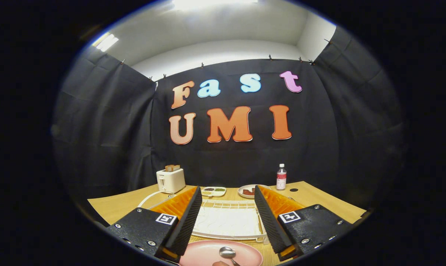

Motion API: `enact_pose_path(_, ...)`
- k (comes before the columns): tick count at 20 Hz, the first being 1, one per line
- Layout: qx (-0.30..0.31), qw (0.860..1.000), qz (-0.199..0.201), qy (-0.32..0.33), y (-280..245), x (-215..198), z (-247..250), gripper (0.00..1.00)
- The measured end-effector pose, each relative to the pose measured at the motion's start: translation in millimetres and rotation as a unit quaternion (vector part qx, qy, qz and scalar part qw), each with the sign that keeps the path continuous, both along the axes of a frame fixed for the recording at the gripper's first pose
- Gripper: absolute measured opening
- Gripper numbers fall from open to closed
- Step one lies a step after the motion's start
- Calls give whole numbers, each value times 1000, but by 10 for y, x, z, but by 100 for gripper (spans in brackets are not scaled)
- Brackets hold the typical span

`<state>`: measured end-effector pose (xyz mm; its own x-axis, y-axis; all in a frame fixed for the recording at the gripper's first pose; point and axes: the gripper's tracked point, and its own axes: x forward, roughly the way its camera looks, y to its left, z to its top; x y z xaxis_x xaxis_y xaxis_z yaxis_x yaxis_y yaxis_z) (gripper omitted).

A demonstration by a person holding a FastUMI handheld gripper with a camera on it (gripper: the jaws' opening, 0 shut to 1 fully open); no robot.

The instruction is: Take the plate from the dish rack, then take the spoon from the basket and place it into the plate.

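Below the fingers: pink plate (pixel 212 254) lies on the table (pixel 112 207), nearer than the dish rack (pixel 226 221)
Spoon: spoon (pixel 227 253) rests in the plate, bowl toward the rack, handle running back; the task looks all but done
Gripper: gripper (pixel 228 218) wide open, holding nothing; fingers straddle the rack, above the plate
Next move: probably just a retreat, straight back from the plate
Table: pale wood; beyond the rack stand a toaster (pixel 170 180), a bottle (pixel 281 177), two small dishes
Room: black cloth walls; white ceiling
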<state>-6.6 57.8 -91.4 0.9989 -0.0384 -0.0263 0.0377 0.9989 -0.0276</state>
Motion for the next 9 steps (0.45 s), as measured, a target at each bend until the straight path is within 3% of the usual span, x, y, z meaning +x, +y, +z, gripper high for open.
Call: enact_pose_path(9, -6, 1000, 16, -7, 110, -11, 73, 85)
